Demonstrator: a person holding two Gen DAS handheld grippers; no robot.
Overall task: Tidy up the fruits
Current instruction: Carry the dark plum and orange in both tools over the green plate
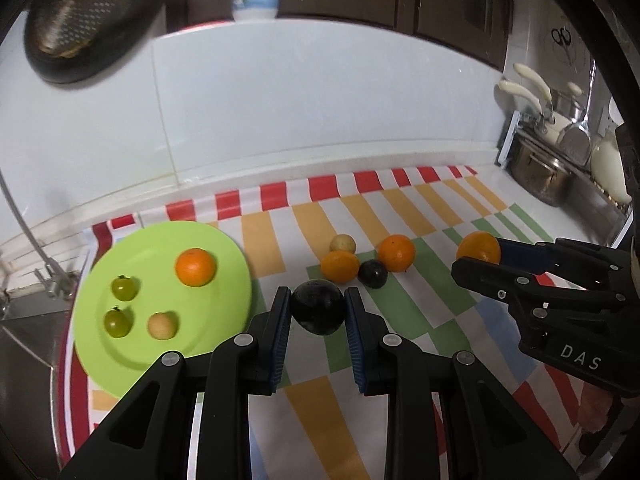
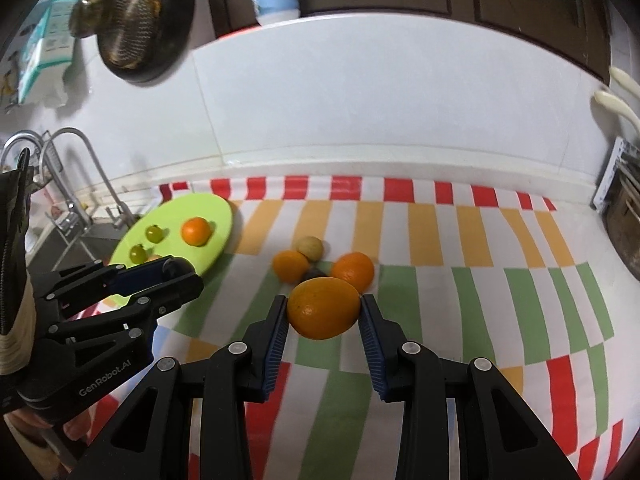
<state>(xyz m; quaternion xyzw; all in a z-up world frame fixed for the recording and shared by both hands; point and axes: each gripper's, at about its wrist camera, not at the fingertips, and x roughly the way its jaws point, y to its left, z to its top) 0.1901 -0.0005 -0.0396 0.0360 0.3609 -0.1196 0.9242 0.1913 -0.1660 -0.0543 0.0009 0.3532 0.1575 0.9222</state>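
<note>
My left gripper point(image 1: 318, 308) is shut on a dark round fruit point(image 1: 318, 311) and holds it above the striped cloth, just right of the green plate point(image 1: 136, 344). The plate carries an orange point(image 1: 195, 267), two green tomatoes point(image 1: 125, 288) and a pale fruit point(image 1: 162, 325). My right gripper point(image 2: 324, 312) is shut on a large orange point(image 2: 323, 307); it also shows at the right of the left wrist view point(image 1: 478, 258). Two oranges point(image 1: 396, 253), a pale fruit point(image 1: 343, 243) and a small dark fruit point(image 1: 372, 274) lie together on the cloth.
A striped cloth point(image 1: 400, 216) covers the counter under a white tiled wall. A sink and faucet point(image 2: 76, 200) lie left of the plate. Pots and utensils point(image 1: 548, 168) stand at the far right. A dark pan point(image 1: 80, 20) hangs on the wall.
</note>
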